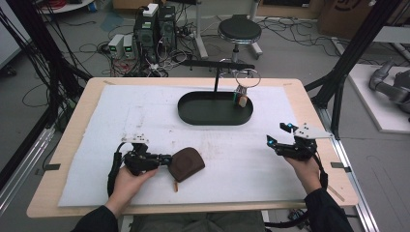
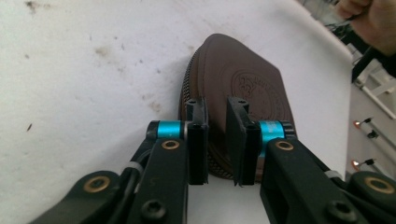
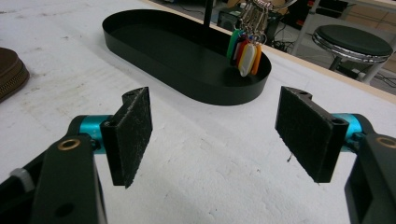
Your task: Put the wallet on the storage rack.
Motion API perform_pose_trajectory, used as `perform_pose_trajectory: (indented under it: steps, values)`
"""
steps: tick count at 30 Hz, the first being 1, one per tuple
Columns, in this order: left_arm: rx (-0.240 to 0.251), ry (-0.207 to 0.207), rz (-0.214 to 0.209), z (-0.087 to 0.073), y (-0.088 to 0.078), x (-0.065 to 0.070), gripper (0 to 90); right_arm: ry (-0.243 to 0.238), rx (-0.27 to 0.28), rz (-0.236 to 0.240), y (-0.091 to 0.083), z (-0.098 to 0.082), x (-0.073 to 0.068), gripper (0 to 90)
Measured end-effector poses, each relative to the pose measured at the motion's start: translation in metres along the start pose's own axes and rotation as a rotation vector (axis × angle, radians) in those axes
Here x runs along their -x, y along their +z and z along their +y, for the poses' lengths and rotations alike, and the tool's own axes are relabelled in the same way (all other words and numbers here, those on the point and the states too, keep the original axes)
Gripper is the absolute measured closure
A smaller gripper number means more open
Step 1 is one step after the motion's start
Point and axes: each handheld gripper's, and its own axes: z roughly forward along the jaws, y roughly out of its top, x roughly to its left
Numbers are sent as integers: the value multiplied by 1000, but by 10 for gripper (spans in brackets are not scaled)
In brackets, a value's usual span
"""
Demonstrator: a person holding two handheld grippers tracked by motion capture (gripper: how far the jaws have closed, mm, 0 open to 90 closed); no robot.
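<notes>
Brown leather is what my left gripper [image 1: 167, 158] is clamped on: its 2 jaws pinch the near edge of a zipped brown pouch [image 1: 187, 164], with the zipper seam caught between the pads. No earlier moment is on hand, so I report only this grip. The pouch lies flat on the white mat [image 1: 145, 116], near the front edge of the bench [image 1: 67, 130] and a little left of its middle. In the left gripper view I see a round embossed stamp on the pouch face, but its lettering is too faint and blurred for me to read. A small orange-brown zip pull [image 1: 176, 186] pokes out toward the front edge.

My right gripper [image 1: 279, 135] hovers near the right edge of the bench, jaws spread wide with nothing between them. A black oval tray [image 1: 193, 116] sits toward the back edge. A bunch of coloured key tags [image 3: 243, 51] hangs over the tray's right end; their faces show no readable writing, and the ring above them is cut off in the right gripper view.
</notes>
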Motion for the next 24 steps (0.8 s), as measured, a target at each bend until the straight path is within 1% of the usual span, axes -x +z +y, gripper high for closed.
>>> perform_pose_trajectory:
  steps: [1,2,3,5,7,8,9,11,12,13,15,16,17,18,19,20,21,22,24]
  values:
    - [11,7,-10,0,0,0,806,0,2,1,0,0,0,280]
    - [19,40,-14,2,-1,3,814,8,2,5,0,0,0,280]
    - [19,40,-14,2,-1,3,819,8,4,4,0,0,0,280]
    - [27,83,-14,6,-2,8,825,11,3,4,-1,0,0,280]
    - [43,145,-18,11,-2,14,837,14,8,7,-1,0,1,280]
    - [45,196,-11,15,-2,20,846,19,12,12,-1,1,0,280]
    - [45,196,-11,15,-2,20,848,19,12,12,-1,1,0,280]
    - [56,249,-2,18,-2,27,852,24,20,21,-1,2,0,279]
    - [60,266,-1,19,-2,30,852,24,20,21,-1,2,0,279]
    - [72,287,-9,20,-2,32,855,27,22,36,-1,3,-2,280]
    - [90,322,-8,22,-2,37,856,26,27,43,-1,4,-2,280]
    - [110,357,-6,24,-1,41,857,29,35,62,0,6,-5,279]
    - [110,357,-6,24,-1,41,857,29,35,62,0,6,-5,279]
    - [120,382,3,25,-1,44,857,31,39,76,0,7,-7,279]
    - [126,396,6,26,-1,45,858,26,46,98,1,9,-11,279]
    - [135,413,9,27,0,47,858,26,46,98,1,9,-11,279]
    - [141,433,17,28,1,50,859,21,49,111,2,10,-13,279]
    - [148,443,17,29,2,51,859,14,51,137,5,13,-18,279]
    - [164,475,18,30,4,55,860,4,49,168,7,15,-24,278]
